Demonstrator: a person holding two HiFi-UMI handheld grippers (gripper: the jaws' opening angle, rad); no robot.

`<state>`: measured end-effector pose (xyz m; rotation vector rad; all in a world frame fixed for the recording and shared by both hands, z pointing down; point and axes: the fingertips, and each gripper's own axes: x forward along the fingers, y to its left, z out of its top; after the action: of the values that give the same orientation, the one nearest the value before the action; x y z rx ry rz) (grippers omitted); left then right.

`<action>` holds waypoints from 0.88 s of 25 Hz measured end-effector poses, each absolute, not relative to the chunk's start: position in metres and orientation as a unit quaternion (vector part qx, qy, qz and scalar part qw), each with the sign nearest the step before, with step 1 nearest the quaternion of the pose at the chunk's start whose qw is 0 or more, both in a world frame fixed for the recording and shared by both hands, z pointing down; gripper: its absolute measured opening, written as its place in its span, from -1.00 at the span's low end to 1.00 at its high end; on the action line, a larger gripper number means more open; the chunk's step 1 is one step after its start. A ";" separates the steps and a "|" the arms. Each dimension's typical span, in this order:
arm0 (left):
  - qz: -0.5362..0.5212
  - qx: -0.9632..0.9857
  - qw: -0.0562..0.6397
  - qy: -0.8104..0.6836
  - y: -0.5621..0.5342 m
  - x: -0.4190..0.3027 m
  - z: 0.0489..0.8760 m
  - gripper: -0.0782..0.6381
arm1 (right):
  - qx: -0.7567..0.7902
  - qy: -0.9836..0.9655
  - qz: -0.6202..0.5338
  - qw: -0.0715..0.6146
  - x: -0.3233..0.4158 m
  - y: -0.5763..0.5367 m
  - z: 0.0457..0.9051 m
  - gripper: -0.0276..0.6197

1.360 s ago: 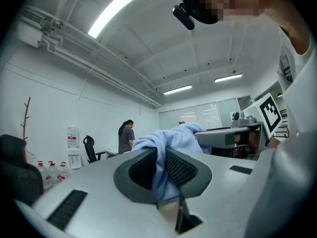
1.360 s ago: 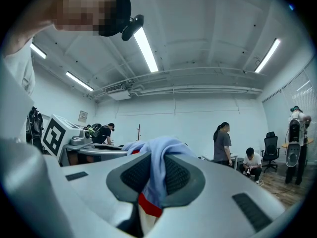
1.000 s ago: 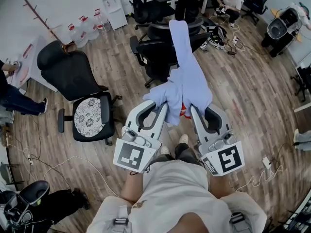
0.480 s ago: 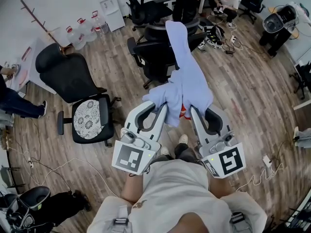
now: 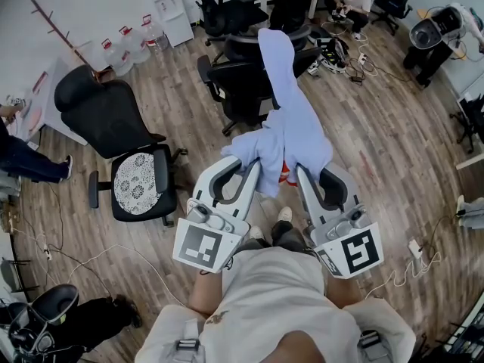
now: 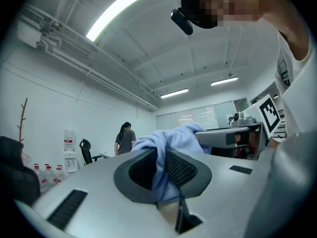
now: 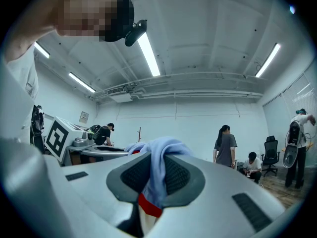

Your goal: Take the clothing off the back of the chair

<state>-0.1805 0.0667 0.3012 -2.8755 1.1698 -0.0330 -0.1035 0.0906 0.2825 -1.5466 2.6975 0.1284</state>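
Ahead, blue garment [image 5: 291, 127], black chair [image 5: 240, 88], lace cushion [image 5: 137, 184]

Head view overhead; gripper views level, close; clothing [image 5: 291, 134] shared.

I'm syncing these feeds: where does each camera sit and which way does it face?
Head view: on the person's head, facing steeply down at blue garment, left tongs, right tongs; shirt shows.
Left gripper view: on left tongs, facing along jaws shut on the garment; shirt at right.
Right gripper view: on right tongs, likewise; shirt at left.
All three share the garment.
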 end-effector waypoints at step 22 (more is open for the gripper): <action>-0.008 -0.927 0.016 0.373 0.057 -0.185 0.308 -0.61 | -0.500 0.865 0.036 0.012 -0.108 0.080 0.291 -0.72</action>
<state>-0.1849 0.0570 0.3082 -2.8843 1.1612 -0.0263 -0.1079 0.0800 0.2913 -1.5607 2.6971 0.1114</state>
